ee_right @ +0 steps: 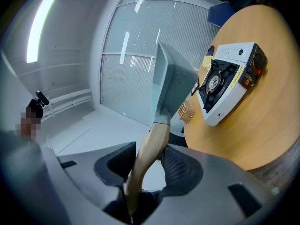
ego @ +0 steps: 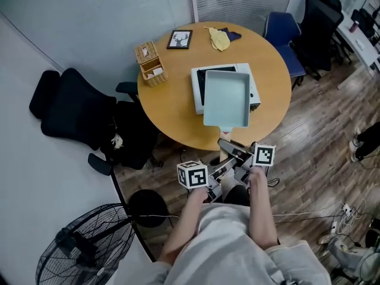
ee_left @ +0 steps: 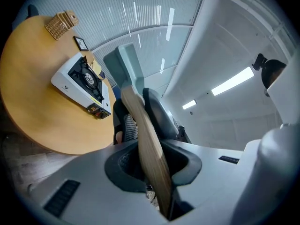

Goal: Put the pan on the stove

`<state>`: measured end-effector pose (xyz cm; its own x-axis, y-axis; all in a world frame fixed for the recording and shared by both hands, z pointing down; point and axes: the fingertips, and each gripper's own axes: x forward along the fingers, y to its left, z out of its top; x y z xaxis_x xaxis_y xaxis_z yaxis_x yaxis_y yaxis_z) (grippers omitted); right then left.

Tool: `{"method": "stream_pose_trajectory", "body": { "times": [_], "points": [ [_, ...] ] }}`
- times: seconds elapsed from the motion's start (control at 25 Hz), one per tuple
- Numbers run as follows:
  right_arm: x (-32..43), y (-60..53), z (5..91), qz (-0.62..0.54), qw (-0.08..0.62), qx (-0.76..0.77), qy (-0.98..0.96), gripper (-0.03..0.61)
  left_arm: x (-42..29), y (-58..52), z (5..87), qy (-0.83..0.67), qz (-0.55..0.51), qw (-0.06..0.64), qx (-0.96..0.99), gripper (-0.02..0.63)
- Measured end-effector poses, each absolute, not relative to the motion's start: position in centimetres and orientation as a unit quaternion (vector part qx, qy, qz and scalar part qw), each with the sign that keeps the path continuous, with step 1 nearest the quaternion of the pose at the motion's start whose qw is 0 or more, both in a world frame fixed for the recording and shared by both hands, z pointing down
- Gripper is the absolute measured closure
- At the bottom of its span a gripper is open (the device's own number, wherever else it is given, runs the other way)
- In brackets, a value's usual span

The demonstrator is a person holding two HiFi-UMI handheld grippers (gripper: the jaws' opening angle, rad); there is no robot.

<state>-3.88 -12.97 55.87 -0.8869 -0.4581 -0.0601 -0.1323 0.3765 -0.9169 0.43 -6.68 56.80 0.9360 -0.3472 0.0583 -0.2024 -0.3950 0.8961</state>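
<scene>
A pale green square pan (ego: 225,98) hangs in the air over the white portable gas stove (ego: 198,94) on the round wooden table (ego: 172,108). Its wooden handle (ego: 228,143) points toward me past the table's front edge. My left gripper (ego: 221,171) and right gripper (ego: 238,157) are both shut on that handle. The left gripper view shows the handle (ee_left: 147,139) clamped in the left gripper (ee_left: 150,150), with the pan (ee_left: 127,64) beyond and the stove (ee_left: 79,81) off to the left. Seen from the right gripper (ee_right: 139,167), the handle (ee_right: 149,149) leads up to the pan (ee_right: 174,86), left of the stove (ee_right: 229,81).
On the table stand a wicker box (ego: 151,64), a small picture frame (ego: 180,39) and a yellow cloth (ego: 218,38). Black office chairs (ego: 77,108) crowd the left side, a blue chair (ego: 285,31) stands at the back right. A floor fan (ego: 83,248) is at lower left.
</scene>
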Motion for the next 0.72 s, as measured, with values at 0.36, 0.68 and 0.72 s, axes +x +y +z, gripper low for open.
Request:
{"method": "stream_pose_trajectory", "body": {
  "times": [0.36, 0.68, 0.72],
  "points": [
    [-5.4, -14.4, 56.1, -0.534, 0.137, -0.169, 0.817, 0.400, -0.8, -8.3, 57.1, -0.178, -0.084, 0.532, 0.824, 0.523],
    [-7.0, -17.4, 56.3, -0.539, 0.114, -0.147, 0.821, 0.400, -2.0, -11.5, 57.0, -0.201, -0.095, 0.532, 0.817, 0.523],
    [-7.0, -17.7, 56.3, -0.540, 0.113, -0.144, 0.822, 0.399, -2.0, -11.9, 57.0, -0.204, -0.094, 0.532, 0.817, 0.523]
  ]
}}
